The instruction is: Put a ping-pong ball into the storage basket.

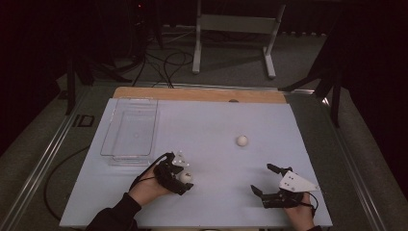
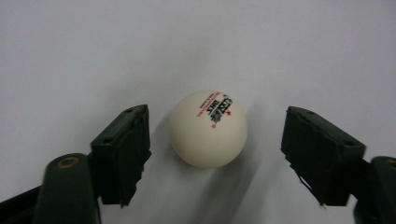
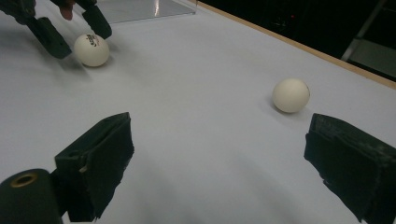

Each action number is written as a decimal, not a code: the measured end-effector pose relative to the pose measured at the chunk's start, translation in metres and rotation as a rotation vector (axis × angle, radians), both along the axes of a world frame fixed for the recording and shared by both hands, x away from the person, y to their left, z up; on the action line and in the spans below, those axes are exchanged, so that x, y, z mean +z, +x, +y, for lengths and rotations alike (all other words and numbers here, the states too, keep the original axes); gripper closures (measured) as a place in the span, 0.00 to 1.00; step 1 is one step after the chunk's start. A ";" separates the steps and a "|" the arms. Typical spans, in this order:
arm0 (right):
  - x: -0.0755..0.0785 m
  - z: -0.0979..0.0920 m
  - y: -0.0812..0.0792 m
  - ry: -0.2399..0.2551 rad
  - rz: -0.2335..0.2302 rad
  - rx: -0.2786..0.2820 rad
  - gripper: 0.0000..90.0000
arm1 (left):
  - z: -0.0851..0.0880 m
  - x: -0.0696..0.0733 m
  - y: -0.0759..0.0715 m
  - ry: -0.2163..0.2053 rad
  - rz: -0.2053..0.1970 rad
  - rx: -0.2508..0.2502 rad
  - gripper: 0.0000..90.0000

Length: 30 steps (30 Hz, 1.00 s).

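At far left we see a clear rectangular plastic tray (image 1: 129, 127), holding nothing. Our left hand-held gripper (image 2: 217, 140) straddles a white printed ping-pong ball (image 2: 208, 129) on the pale tabletop (image 1: 216, 202), pads not touching. Our right hand-held gripper (image 3: 219, 163) rests released.

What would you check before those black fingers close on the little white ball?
1. White ping-pong ball with red print sits between the left gripper fingers: ok.
2. Pads touching it: not ok, gaps show on both sides.
3. Ball resting on the pale table: ok.
4. Clear plastic tray ready nearby: ok.
5. Right gripper out of the way, wide open: ok.
6. Second plain white ball clear of both grippers: ok.
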State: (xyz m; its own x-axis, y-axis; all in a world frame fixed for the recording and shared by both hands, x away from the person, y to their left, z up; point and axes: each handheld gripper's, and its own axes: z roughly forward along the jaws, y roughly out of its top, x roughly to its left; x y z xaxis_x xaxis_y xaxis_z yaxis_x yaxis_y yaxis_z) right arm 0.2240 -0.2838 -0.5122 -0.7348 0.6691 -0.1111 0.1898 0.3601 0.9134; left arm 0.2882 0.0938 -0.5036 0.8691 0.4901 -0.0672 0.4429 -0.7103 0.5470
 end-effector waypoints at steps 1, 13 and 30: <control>0.000 0.000 0.000 -0.001 0.000 0.001 0.09 | 0.000 -0.001 0.000 -0.002 -0.001 -0.002 0.32; 0.000 0.000 0.000 0.001 0.001 0.002 0.09 | -0.002 -0.003 0.001 0.001 -0.003 -0.020 0.50; 0.000 0.000 0.000 0.001 0.001 0.001 0.09 | 0.000 0.005 -0.001 -0.002 -0.006 -0.046 0.58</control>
